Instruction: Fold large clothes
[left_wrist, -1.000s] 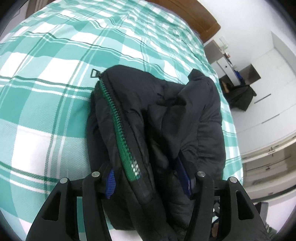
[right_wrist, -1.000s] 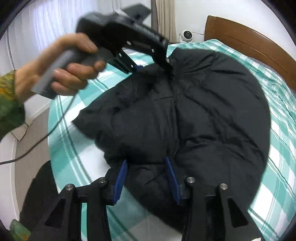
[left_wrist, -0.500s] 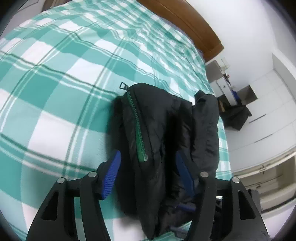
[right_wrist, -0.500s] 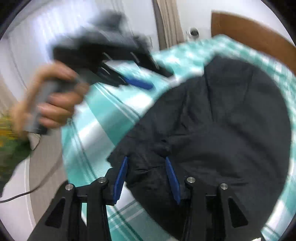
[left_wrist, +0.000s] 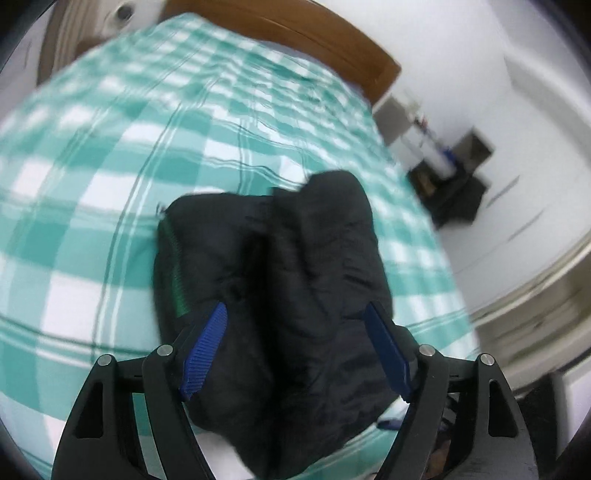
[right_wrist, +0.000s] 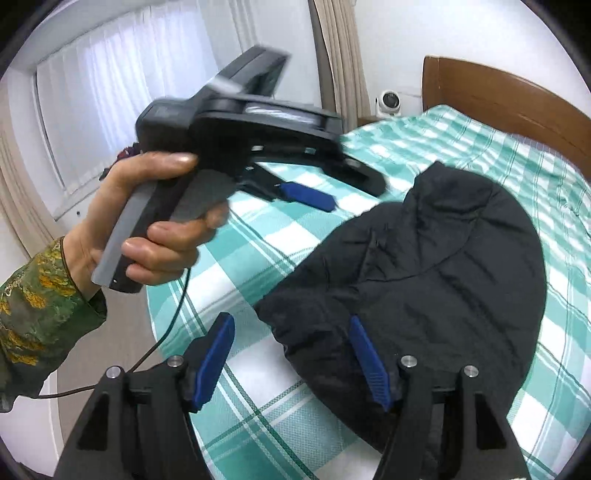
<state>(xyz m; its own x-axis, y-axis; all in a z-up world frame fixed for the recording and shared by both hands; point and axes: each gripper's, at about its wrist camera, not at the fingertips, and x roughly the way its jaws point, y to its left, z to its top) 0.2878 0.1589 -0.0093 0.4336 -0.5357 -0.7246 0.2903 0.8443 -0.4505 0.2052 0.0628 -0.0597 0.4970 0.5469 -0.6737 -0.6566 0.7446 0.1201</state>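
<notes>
Hovering above the bed, both grippers tilt downward, jaws opening and gripping nothing. The folded black jacket lies below the right gripper; the person's left hand holds the left gripper raised.

Soft, even daylight enters through the curtained window at upper left of the right wrist view, which is mostly sharp, while the left wrist view is motion-blurred throughout, both bowing and darkening toward their round fisheye edges.
</notes>
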